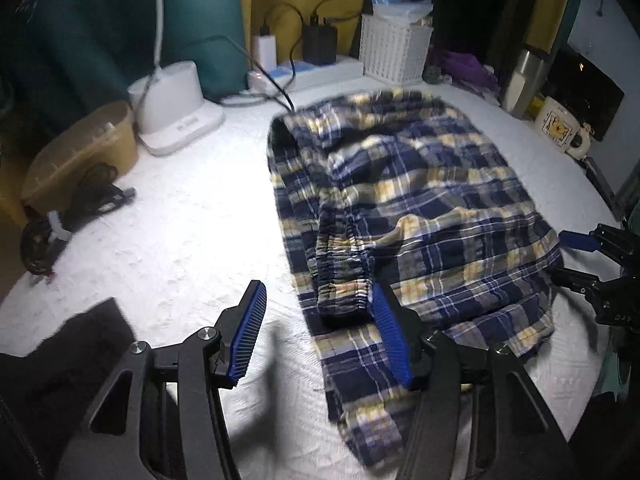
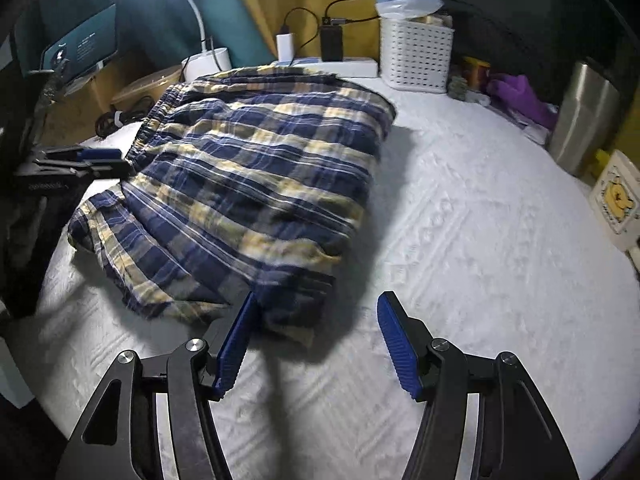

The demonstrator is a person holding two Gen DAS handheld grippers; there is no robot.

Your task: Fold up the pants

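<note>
The plaid pants lie folded into a loose rectangle on the white textured cover of the work surface, navy and yellow checks uppermost, with the gathered elastic waistband doubled over along the near left edge of the bundle. From the left wrist view, the left gripper hangs just above the near left corner of the bundle with its blue-padded fingers spread apart; nothing is clamped between them, though the right-hand pad sits close against the waistband fold. From the right wrist view, the right gripper is at the near right corner of the pants, its fingers likewise apart and empty, the left pad just beside the cloth's edge and the other over bare cover. At the back of the surface stand a white lamp base, a white perforated basket, two chargers plugged into a power strip, and a steel flask. A tan container sits at the far left.
</note>
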